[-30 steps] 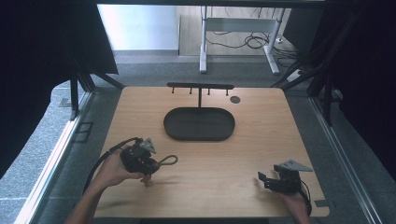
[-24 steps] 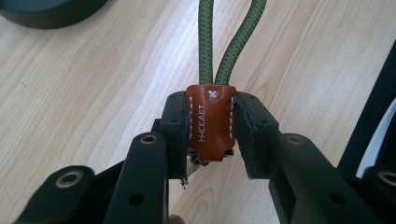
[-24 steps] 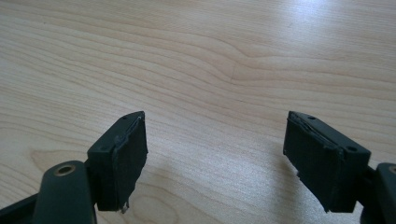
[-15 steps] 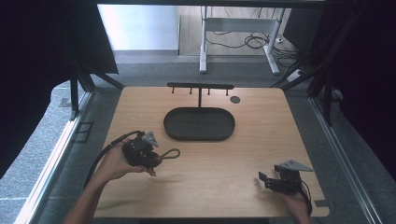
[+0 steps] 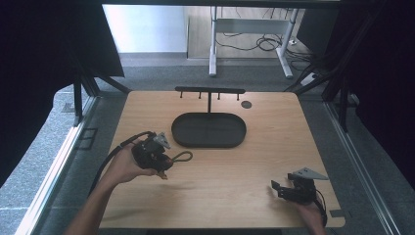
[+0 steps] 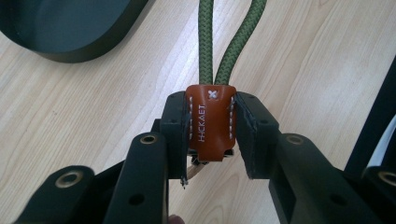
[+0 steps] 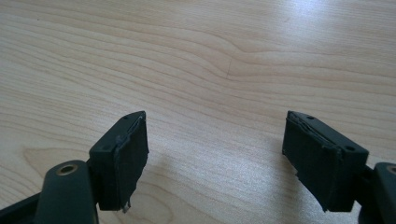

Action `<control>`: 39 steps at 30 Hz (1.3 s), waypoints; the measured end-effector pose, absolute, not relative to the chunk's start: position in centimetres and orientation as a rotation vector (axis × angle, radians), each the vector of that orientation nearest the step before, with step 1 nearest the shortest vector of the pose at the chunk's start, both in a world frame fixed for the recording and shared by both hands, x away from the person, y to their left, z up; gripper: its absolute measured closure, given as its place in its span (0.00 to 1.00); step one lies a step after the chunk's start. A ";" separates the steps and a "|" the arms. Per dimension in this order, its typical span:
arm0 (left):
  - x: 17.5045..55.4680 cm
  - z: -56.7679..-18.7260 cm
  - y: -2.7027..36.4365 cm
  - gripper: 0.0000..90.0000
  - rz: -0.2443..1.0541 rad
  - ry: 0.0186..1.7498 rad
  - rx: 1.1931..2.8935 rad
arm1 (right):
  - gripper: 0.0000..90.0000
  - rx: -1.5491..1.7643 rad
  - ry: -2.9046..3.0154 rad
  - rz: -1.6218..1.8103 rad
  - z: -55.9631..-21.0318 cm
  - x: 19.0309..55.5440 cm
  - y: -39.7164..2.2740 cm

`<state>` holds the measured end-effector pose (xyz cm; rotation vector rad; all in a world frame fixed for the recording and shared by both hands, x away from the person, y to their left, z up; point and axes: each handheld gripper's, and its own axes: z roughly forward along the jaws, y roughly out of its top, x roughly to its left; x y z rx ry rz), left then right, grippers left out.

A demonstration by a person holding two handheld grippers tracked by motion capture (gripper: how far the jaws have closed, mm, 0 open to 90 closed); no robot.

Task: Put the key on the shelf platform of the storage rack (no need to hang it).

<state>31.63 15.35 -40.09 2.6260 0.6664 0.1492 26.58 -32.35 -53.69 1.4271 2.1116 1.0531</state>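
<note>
My left gripper (image 6: pixel 212 135) grasps one looped cord by its leather tab; my right gripper (image 7: pixel 215 156) rests released.

I count one olive-green braided cord loop (image 6: pixel 224 42) gathered in one stitched brown leather tab (image 6: pixel 211 125), one black oval tray (image 5: pixel 209 129) and one black T-shaped peg rack (image 5: pixel 210 91) on the light wooden table (image 5: pixel 254 161). My left hand (image 5: pixel 125 166) holds its gripper low over the table's left side, jaws clenched on the tab, the two cord strands running out ahead just beside the tray. My right hand (image 5: pixel 309 211) sits near the table's front right corner, jaws spread wide above bare wood.
</note>
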 end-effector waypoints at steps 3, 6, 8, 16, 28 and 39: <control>31.8 -40.1 15.0 0.74 0.146 0.659 2.623 | 0.26 1.427 2.110 1.053 -53.7 26.6 -32.3; 32.2 -39.9 14.8 0.74 0.150 0.656 2.630 | 0.26 1.425 2.111 1.051 -53.8 26.6 -32.4; 32.3 -39.7 14.6 0.74 0.146 0.662 2.634 | 0.26 1.424 2.112 1.051 -53.8 26.6 -32.4; 32.7 -39.6 14.0 0.74 0.149 0.643 2.641 | 0.26 1.425 2.114 1.047 -53.9 26.7 -32.5; 33.6 -39.2 13.4 0.74 0.169 0.654 2.634 | 0.26 1.423 2.117 1.043 -53.9 26.7 -32.4; 34.2 -38.8 12.3 0.74 0.166 0.643 2.625 | 0.26 1.423 2.115 1.041 -53.9 26.7 -32.4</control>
